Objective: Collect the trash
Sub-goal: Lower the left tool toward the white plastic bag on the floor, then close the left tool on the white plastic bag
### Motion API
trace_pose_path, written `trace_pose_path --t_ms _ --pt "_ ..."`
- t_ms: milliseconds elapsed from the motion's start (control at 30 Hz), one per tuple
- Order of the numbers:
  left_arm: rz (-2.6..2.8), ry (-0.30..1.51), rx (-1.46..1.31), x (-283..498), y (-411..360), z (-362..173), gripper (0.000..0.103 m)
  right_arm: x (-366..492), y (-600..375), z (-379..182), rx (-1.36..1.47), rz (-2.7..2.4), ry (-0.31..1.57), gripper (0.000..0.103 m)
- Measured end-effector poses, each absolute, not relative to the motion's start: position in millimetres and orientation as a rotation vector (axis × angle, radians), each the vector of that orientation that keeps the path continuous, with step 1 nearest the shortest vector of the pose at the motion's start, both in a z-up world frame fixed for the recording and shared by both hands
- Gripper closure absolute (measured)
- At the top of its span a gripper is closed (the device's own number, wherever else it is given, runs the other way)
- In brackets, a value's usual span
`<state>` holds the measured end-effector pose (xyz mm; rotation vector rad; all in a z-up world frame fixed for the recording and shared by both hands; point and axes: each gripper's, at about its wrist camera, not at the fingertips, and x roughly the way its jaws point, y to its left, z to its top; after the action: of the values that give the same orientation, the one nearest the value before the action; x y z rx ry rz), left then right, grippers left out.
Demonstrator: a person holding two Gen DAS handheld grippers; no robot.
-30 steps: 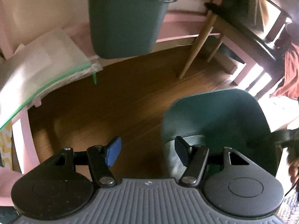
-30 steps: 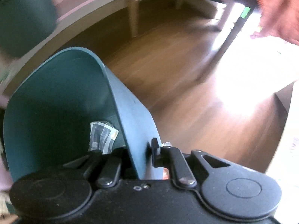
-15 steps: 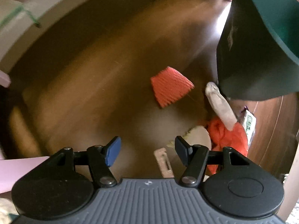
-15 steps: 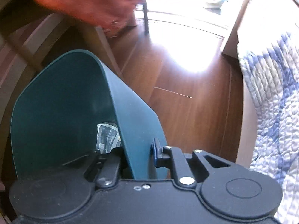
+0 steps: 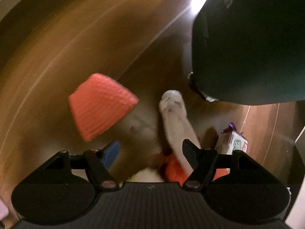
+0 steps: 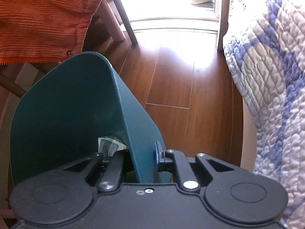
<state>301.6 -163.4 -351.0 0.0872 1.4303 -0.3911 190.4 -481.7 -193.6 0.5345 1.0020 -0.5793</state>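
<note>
While the right claw (image 6: 142, 158) pinches its wall, the bin (image 6: 63, 114) holds a wrapper (image 6: 109, 145).

I note the bin (image 6: 66, 114) as smooth, matt teal plastic; the floor (image 6: 171, 87) as glossy wood planks; the quilt (image 6: 270, 72) as stitched, puckered cloth; the orange garment (image 6: 42, 17) as ribbed fabric.

Seen from the right wrist, a wrapper (image 6: 109, 146) lies inside the bin (image 6: 63, 114). The floor (image 6: 177, 87) stretches right of the bin, the quilted bed (image 6: 270, 80) beyond it, a ribbed cloth (image 6: 42, 19) above the bin's rim.
</note>
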Motion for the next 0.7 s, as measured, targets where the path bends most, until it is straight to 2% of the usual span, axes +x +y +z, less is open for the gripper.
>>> trace_pose_path --t_ms 267,400,433,467,500,700 --pt "-0.345 1.541 0.174 320 -205 -421 0.03 180 -487 -197 0.531 -0.552 0.945 0.094" --pt "-0.338 1.538 0.159 321 -212 -428 0.035 179 -483 -197 0.523 -0.539 0.941 0.094" --pt "-0.341 1.524 0.168 322 -215 -427 0.051 177 -481 -195 0.527 -0.539 0.943 0.094" --pt "-0.342 1.507 0.18 322 -217 -425 0.086 179 -484 -197 0.526 -0.538 0.947 0.094" --pt "-0.341 1.524 0.173 325 -216 -425 0.099 181 -485 -199 0.524 -0.537 0.95 0.094" --pt "-0.312 1.496 0.145 321 -202 -407 0.1 188 -484 -207 0.494 -0.531 0.966 0.095"
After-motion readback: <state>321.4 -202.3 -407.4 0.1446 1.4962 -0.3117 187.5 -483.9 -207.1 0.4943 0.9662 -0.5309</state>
